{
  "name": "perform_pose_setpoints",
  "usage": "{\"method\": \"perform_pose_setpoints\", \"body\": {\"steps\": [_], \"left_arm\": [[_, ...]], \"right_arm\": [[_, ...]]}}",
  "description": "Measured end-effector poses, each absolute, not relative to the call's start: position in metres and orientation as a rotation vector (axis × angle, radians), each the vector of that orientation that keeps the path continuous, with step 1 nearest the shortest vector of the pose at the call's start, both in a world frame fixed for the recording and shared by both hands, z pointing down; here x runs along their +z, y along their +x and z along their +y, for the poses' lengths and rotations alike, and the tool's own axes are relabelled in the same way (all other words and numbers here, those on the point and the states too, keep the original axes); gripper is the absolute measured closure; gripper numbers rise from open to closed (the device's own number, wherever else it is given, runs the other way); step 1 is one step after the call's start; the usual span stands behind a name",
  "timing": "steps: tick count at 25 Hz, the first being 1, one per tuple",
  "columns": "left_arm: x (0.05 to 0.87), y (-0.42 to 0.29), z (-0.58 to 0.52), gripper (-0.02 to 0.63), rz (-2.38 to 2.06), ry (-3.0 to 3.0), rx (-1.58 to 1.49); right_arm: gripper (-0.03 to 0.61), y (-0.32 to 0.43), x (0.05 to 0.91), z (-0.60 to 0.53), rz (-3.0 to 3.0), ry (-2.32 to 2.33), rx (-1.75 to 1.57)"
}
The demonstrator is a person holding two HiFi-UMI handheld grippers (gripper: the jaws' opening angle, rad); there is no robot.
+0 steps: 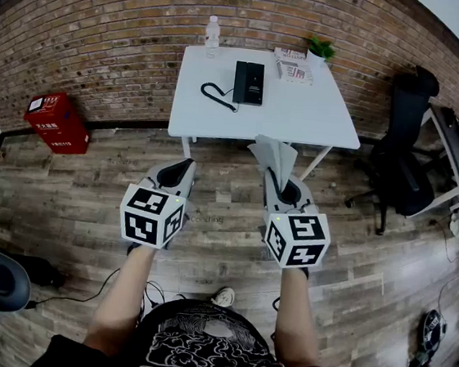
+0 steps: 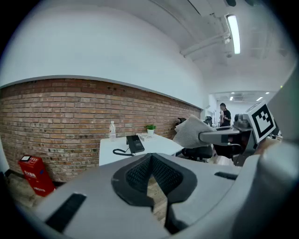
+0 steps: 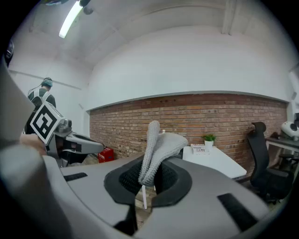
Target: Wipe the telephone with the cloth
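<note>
A black telephone point(image 1: 249, 83) lies flat on a white table point(image 1: 303, 117) against the brick wall, its coiled cord point(image 1: 216, 95) trailing to the left. In the left gripper view the telephone point(image 2: 135, 144) shows far ahead. My right gripper point(image 1: 276, 176) is shut on a folded grey cloth point(image 1: 272, 153), which stands up from the jaws just short of the table's near edge. The cloth point(image 3: 159, 144) fills the middle of the right gripper view and hides the telephone there. My left gripper point(image 1: 186, 164) is shut and empty, level with the right one, over the wooden floor.
On the table's far side stand a water bottle point(image 1: 213, 35), a magazine point(image 1: 293, 66) and a small plant point(image 1: 320, 47). A black office chair point(image 1: 402, 149) is right of the table, a red box point(image 1: 53, 121) by the wall at left. A person point(image 2: 225, 114) stands far off.
</note>
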State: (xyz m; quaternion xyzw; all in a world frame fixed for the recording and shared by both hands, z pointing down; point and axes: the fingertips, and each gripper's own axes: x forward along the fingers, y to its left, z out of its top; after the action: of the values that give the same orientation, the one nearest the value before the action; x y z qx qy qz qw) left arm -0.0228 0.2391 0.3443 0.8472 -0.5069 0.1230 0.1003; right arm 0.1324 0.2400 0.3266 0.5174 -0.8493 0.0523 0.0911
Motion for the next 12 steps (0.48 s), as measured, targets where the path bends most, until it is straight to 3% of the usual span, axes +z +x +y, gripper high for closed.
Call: {"method": "perform_pose_setpoints", "body": {"steps": [12], "left_arm": [[0.351, 0.02, 0.224, 0.607, -1.534, 2.468, 0.383]], "right_arm": [[0.566, 0.172, 0.337, 0.224, -2.562, 1.471, 0.186]]}}
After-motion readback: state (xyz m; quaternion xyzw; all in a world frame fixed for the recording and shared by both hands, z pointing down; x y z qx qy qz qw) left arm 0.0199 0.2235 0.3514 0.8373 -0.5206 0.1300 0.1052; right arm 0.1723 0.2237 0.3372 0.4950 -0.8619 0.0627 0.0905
